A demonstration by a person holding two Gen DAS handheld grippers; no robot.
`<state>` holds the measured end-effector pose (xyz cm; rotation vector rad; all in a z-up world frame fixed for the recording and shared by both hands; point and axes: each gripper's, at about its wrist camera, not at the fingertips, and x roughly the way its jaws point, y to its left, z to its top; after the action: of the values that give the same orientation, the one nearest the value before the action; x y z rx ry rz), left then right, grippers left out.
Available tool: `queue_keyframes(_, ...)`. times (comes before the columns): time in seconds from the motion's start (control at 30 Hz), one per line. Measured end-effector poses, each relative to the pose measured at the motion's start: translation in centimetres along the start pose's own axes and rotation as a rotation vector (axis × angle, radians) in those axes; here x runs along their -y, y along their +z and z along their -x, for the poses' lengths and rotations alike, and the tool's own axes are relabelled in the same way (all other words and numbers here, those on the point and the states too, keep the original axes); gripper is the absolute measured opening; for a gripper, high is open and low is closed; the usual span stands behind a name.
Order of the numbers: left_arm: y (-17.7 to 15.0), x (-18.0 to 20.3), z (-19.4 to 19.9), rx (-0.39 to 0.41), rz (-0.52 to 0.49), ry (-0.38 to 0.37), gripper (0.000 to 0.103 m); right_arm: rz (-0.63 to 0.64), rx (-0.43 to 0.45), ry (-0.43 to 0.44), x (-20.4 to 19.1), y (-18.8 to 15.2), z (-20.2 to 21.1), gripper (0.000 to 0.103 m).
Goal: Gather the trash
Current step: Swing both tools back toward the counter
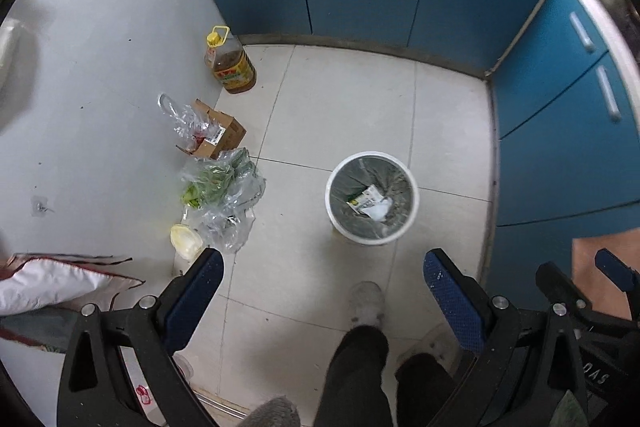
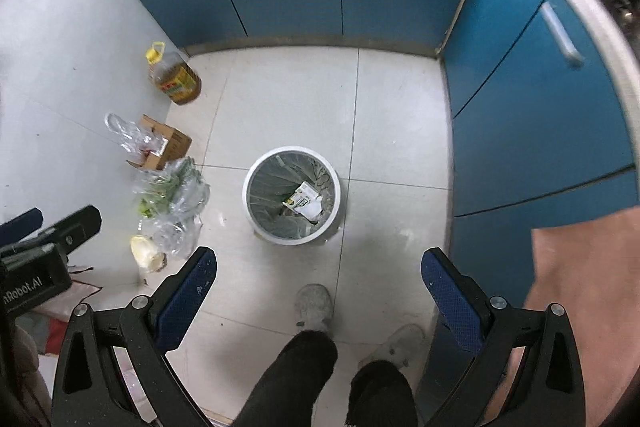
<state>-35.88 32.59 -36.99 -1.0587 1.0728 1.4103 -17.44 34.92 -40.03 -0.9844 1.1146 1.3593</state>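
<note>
Left wrist view: the left gripper (image 1: 323, 263) is spread wide and empty, like the right gripper (image 2: 319, 261). At one o'clock, the bin (image 1: 412, 187) already holds a carton (image 1: 366, 202). Plastic bags (image 1: 224, 195) at ten o'clock probably remain to collect.
</note>
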Motion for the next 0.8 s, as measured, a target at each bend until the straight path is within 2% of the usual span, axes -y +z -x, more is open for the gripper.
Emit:
queue_keyframes(0.17,-1.4,0.3,5.1,0.032,-0.015,-0.030,0.102,-0.007,0.053,0.009,0.5,-1.0,7.8,0.103)
queue_keyframes(0.3,-2.4,0.4,8.2,0.061,-0.029,-0.035,0.102,-0.020,0.099,0.032,0.5,-1.8,12.3,0.103)
queue_keyframes(0.43,-3.3,0.9,11.1,0.091,-0.044,-0.028,0.102,-0.041,0.140,0.079,0.9,-2.7,15.6,0.103)
queue_keyframes(0.5,-3.6,1.8,12.7,0.133,-0.063,0.004,0.102,-0.069,0.146,0.133,1.5,-3.2,16.5,0.103)
queue_keyframes(0.57,-3.7,3.2,14.5,0.196,-0.086,0.036,0.103,-0.144,0.132,0.228,3.5,-3.9,17.3,0.103)
queue_keyframes(0.63,-3.6,5.1,16.1,0.236,-0.111,0.027,0.103,-0.200,0.135,0.260,5.5,-4.5,18.1,0.103)
queue_keyframes(0.73,-3.7,10.4,17.9,0.281,-0.196,-0.003,0.103,-0.313,0.192,0.251,10.8,-6.3,20.4,0.103)
queue_keyframes(0.8,-4.0,14.4,18.7,0.290,-0.269,-0.030,0.103,-0.401,0.229,0.215,15.3,-8.1,22.0,0.103)
